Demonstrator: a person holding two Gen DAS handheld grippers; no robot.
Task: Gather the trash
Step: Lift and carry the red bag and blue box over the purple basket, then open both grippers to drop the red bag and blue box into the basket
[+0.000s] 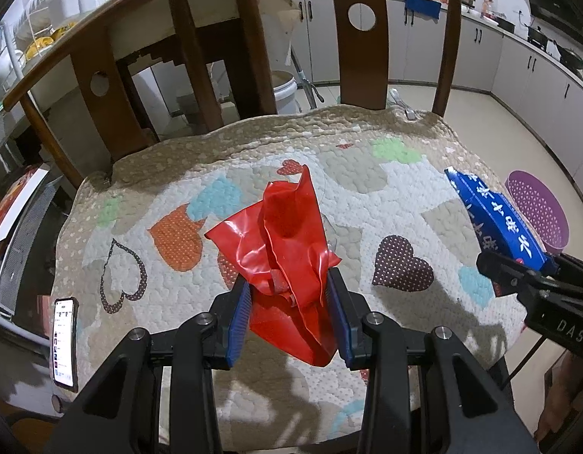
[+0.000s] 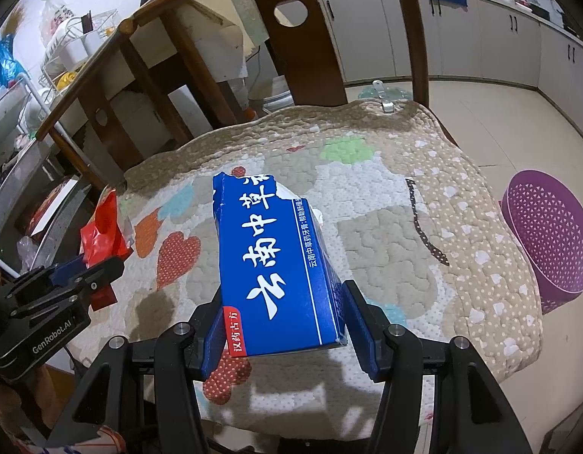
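My left gripper (image 1: 289, 314) is shut on a crumpled red plastic wrapper (image 1: 287, 242) and holds it just above the quilted heart-pattern cushion (image 1: 178, 189) of a wooden chair. My right gripper (image 2: 282, 325) is shut on a torn blue cardboard box with white Chinese lettering (image 2: 276, 261), held above the same cushion (image 2: 405, 246). The box also shows at the right of the left wrist view (image 1: 496, 219), and the wrapper at the left of the right wrist view (image 2: 102, 234).
A purple perforated basket (image 2: 549, 234) stands on the tiled floor right of the chair, also seen in the left wrist view (image 1: 537, 212). A phone (image 1: 64, 340) lies at the cushion's left edge. The wooden chair back (image 1: 359, 38) rises behind. Kitchen cabinets (image 1: 518, 72) line the far wall.
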